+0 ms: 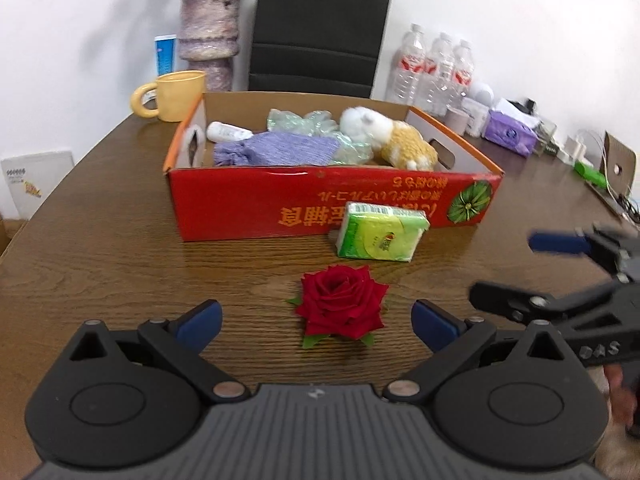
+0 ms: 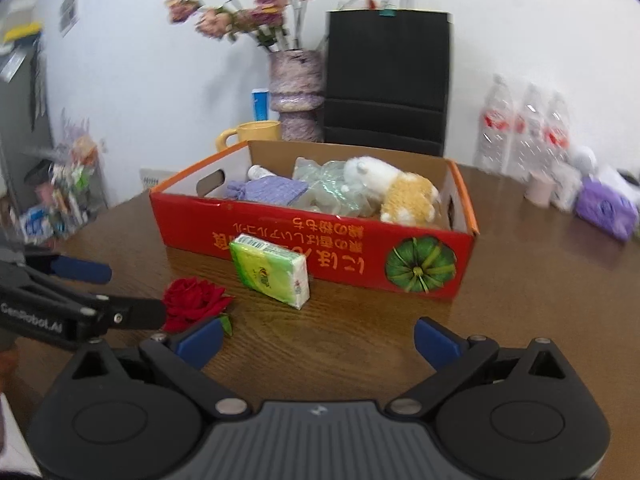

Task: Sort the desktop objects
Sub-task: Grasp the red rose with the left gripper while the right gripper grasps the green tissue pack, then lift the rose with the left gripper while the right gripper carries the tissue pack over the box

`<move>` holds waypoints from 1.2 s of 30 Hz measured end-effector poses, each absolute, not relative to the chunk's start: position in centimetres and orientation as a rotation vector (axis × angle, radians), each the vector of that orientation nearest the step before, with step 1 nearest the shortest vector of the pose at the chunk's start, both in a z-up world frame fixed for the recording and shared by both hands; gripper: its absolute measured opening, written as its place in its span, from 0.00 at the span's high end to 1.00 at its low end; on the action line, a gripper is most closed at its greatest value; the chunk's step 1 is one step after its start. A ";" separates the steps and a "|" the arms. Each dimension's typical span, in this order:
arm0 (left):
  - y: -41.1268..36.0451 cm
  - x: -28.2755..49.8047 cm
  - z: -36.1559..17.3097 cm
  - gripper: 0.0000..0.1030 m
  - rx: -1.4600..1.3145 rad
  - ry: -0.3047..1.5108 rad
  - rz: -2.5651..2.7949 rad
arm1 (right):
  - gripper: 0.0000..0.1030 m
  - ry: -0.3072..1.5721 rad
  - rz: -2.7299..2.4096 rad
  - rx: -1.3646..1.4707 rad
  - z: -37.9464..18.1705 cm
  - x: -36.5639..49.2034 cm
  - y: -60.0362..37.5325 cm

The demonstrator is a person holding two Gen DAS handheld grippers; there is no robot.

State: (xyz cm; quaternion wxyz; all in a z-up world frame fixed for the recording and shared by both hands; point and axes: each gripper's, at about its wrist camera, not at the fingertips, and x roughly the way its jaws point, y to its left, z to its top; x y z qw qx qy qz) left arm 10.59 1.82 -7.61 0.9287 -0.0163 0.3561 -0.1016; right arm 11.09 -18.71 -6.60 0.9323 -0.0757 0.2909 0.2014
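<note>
On the wooden table (image 1: 100, 240), the rose (image 1: 341, 305) lies near us, before the red box (image 1: 280, 208). Our left gripper (image 1: 316, 322) and right gripper (image 2: 318, 340) gape empty; we should straddle the bloom and close gently.

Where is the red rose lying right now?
The red rose lies on the wooden table, centred before the open left claw, nearer than the green tissue pack.

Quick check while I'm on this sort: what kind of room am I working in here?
Probably an office or meeting room, not a kitchen. The cues: a large wood-grain table, a black office chair pushed up behind it, and a row of water bottles with tissue packs along the wall. The vase of flowers suggests a shared space.
</note>
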 end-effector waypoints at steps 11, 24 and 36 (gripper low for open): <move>1.1 12.9 -9.2 0.05 0.022 0.790 -0.233 | 0.07 0.581 0.563 -0.299 -7.7 15.4 -17.1; 0.8 14.8 -10.0 0.22 0.037 0.823 -0.254 | 0.35 0.610 0.656 -0.303 -9.2 18.0 -15.7; 1.4 14.0 -10.2 0.61 0.023 0.767 -0.227 | 0.85 0.639 0.686 -0.218 -9.5 17.0 -14.1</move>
